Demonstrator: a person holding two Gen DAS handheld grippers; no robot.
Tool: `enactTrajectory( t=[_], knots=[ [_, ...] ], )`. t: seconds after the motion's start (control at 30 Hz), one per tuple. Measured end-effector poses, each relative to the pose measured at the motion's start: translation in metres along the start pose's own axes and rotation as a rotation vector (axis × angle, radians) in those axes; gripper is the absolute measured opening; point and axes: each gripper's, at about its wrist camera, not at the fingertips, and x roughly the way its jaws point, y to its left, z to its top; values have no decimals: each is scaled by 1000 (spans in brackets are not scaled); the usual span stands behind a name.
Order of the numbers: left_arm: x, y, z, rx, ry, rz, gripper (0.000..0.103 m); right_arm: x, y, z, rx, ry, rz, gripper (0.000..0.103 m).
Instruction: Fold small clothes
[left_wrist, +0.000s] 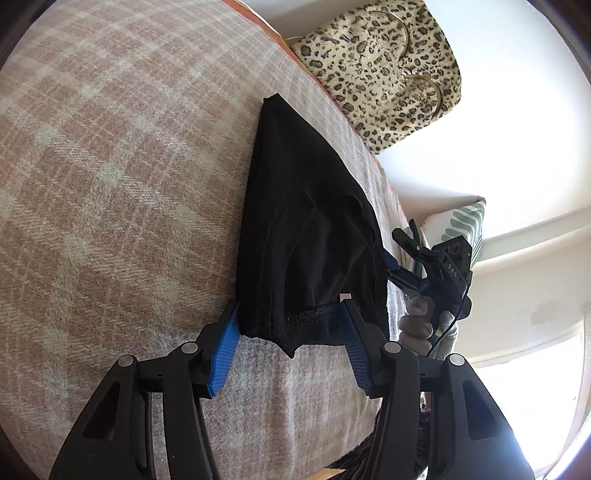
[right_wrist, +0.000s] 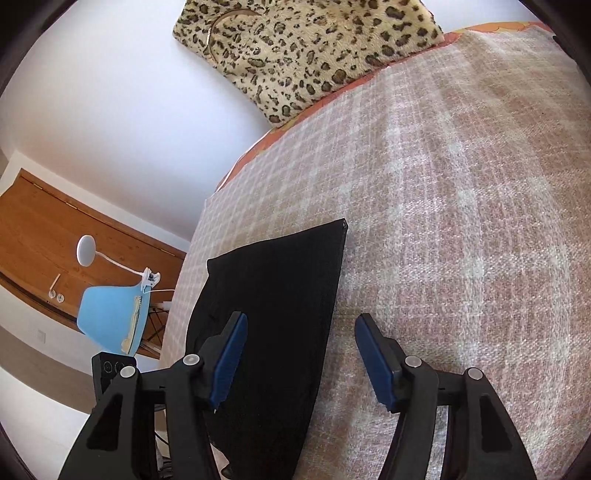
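Left jaws: the left gripper (left_wrist: 290, 334), black with blue ribbed pads, is standing parted around the near hem of the black knit garment (left_wrist: 306, 229); the cloth is lying between the pads, the left pad is sitting against the cloth's edge, the right pad is standing just beside it, and no pinch is showing (released, as far as the left wrist view tells).

Right jaws: the right gripper (right_wrist: 301, 354), of the same black-and-blue build, is standing parted and gripping nothing; its left finger is hovering over the garment (right_wrist: 273, 306), its right finger over bare blanket.

Garment: it is lying folded and mostly flat on the bed, near the bed's side edge, with one sharp corner pointing away toward the pillow end and a rumpled fold with a stitched hem at the near end.

Bed cover: a pink-and-cream checked woven blanket (left_wrist: 122, 184) is spreading under everything, with an orange sheet edge showing beyond it.

Pillow: a leopard-print plush cushion (right_wrist: 306, 48) is leaning against the white wall, well apart from the garment.

Beside the bed: a light blue chair (right_wrist: 110, 317) is standing before a wooden door.
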Motion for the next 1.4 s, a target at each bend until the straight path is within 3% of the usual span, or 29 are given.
enactTrajectory(
  t=[0.2,0.6,0.7,0.83,0.97,1.13,1.4],
  knots=[
    [4,-4,4,8,-6,-10,52,21,1,18,12,0,34,57],
    [19,-17,9,35,-1,6,49,40,8,29,2,-8,46,52],
    [18,-19,6,73,-6,42,41,42,9,29,3,-10,41,48],
    [22,-18,4,96,-1,89,16,46,9,30,27,-21,31,40],
    [20,-25,1,163,-22,141,12,50,14,30,12,-20,-9,31],
    [21,-36,-4,247,-37,209,11,51,26,28,-46,-10,-92,10],
    [16,-61,-9,354,-86,237,9,39,71,26,-218,-63,-165,6]
  ],
)
